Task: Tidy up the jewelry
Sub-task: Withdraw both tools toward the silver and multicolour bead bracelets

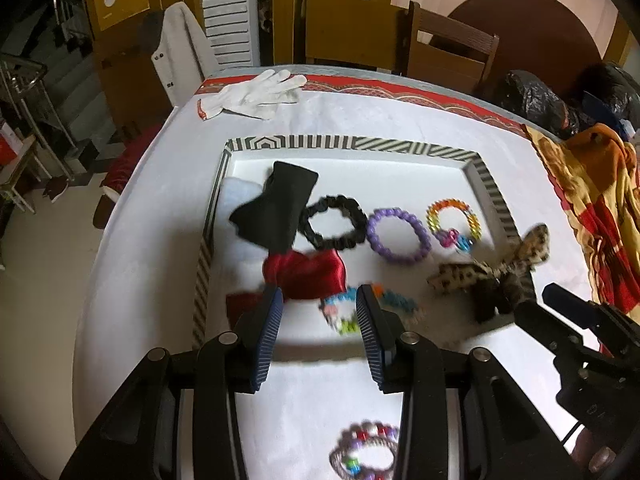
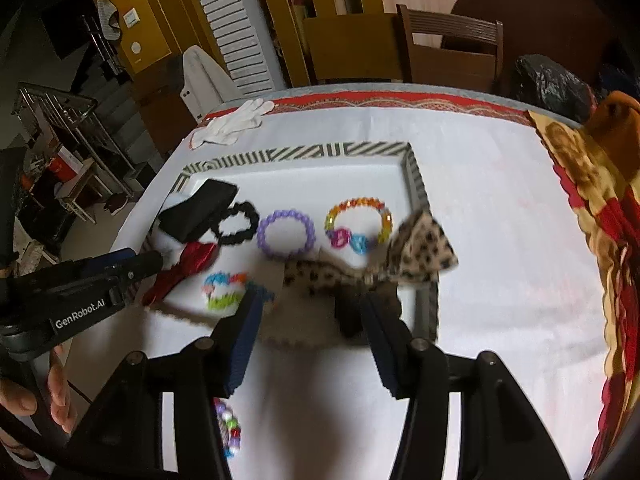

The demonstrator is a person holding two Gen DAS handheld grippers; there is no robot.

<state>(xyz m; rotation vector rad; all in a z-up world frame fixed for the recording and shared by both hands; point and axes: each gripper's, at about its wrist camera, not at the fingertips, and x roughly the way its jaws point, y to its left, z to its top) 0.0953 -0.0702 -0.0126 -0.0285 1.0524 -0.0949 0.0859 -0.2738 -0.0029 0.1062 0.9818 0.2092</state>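
While both grippers hover spread and empty, left gripper (image 1: 320,304) above pastel bracelet (image 1: 344,312), right gripper (image 2: 310,312) over leopard bow (image 2: 420,252), tray (image 1: 360,144) holding four bracelets, three bows.

Both wrist cams sit above the table's near edge, pitched steeply down toward the far side. Left cam is left of right cam, close together. Shared: striped tray (image 1: 486,176) (image 2: 416,168), white glove (image 1: 256,94) (image 2: 236,122).
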